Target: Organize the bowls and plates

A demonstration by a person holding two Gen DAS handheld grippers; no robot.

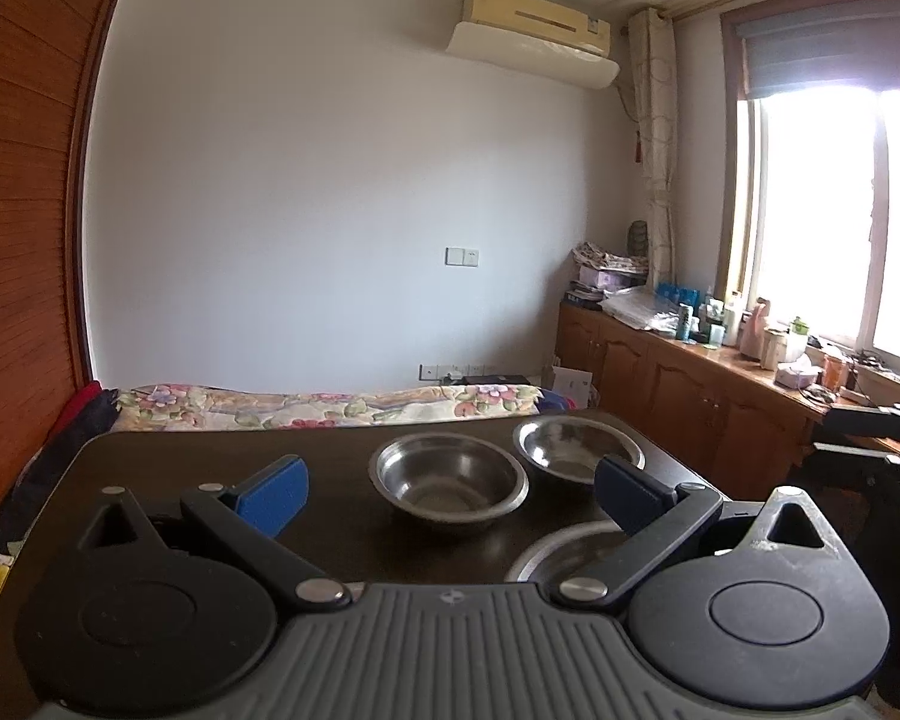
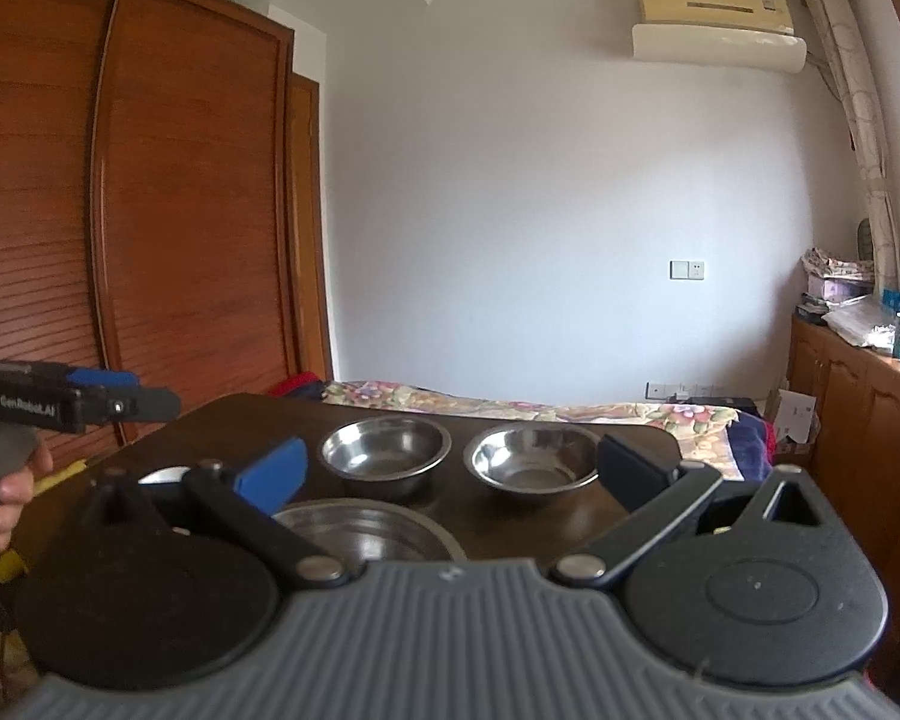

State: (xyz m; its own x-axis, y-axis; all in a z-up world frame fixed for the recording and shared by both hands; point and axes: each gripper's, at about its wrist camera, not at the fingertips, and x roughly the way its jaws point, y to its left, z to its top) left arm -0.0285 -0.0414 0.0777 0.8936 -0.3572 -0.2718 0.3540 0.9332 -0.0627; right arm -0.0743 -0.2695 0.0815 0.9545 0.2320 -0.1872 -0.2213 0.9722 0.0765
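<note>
Bowls are sitting on the dark table (image 1: 180, 450) ahead of both grippers: left gripper (image 1: 450, 495) is hovering wide open, empty, facing the near steel bowl (image 1: 449, 477); right gripper (image 2: 450, 471) is likewise spread wide, the far bowl (image 2: 534, 462) lying between its fingers.

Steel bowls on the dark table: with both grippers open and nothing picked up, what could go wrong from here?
1. The right-hand bowl sits near the table edge facing the bed; a nudge may push it off.
2. Thin, shiny rims like the middle bowl's may slip from the left gripper's pads.
3. The near dish lies low under the right gripper, partly hidden, so it may be bumped.
</note>
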